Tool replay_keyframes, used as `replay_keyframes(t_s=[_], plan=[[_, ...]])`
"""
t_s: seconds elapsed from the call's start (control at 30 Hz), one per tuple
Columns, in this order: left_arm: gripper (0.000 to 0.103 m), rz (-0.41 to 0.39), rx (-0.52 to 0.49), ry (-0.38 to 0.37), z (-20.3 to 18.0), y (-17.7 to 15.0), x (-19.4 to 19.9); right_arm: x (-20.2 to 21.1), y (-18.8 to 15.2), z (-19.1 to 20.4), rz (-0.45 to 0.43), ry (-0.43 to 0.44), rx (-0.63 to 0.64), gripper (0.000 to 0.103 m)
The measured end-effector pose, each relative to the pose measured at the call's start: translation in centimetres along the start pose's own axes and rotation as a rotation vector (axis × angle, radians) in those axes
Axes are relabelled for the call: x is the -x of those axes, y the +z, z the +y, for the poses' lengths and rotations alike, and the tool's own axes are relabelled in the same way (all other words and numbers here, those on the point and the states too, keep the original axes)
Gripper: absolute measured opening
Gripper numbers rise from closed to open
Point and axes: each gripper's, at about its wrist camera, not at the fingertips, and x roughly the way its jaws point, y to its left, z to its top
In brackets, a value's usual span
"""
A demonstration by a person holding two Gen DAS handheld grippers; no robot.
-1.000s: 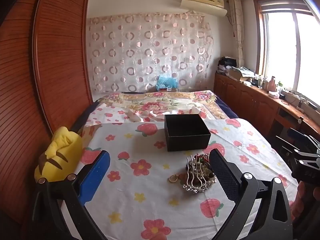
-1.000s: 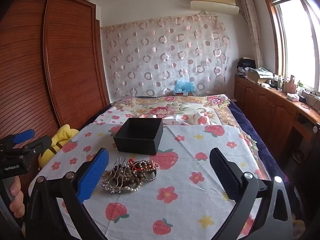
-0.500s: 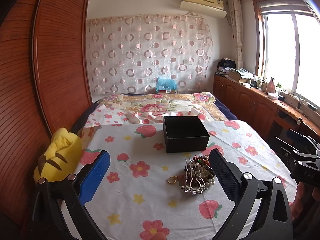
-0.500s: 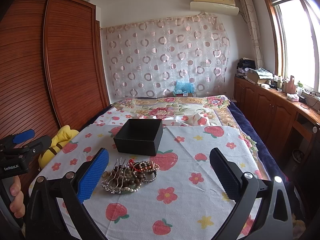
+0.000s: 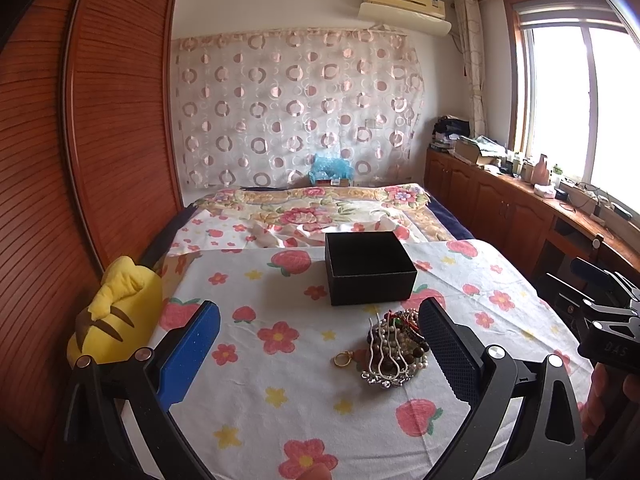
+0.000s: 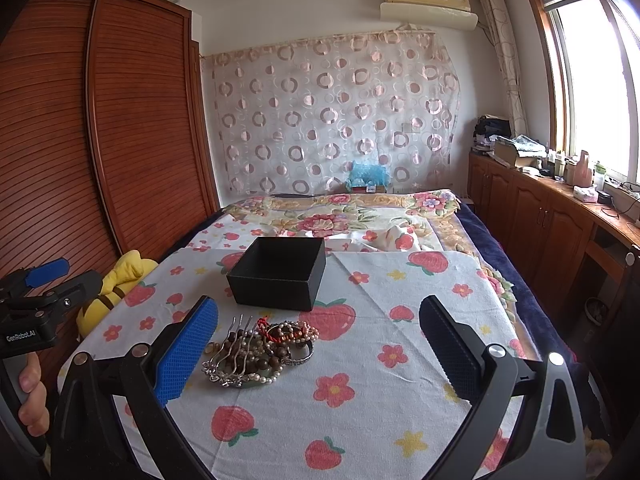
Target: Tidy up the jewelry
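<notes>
A home bedroom: floral-quilted bed (image 6: 344, 220), slatted wooden wardrobe (image 6: 100, 128) left, circle-patterned curtain (image 6: 332, 112) far, wall air conditioner (image 6: 428, 2).

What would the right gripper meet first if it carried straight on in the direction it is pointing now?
Probably the strawberry-print cloth. The right gripper is open, and its centre line passes just right of the jewelry pile, which lies near its blue finger. The black box sits farther on, slightly left. Depth is uncertain.

Tangled jewelry pile (image 6: 260, 354) hides its lower pieces.
</notes>
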Motion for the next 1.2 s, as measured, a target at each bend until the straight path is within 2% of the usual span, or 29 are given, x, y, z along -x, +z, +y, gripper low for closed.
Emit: replay_keyframes(t_s=[1.2], plan=[[0.096, -0.004, 0.002, 0.000, -0.34, 0.38, 0.42, -0.14, -0.07, 0.05, 0.000, 0.001, -0.002, 0.101]])
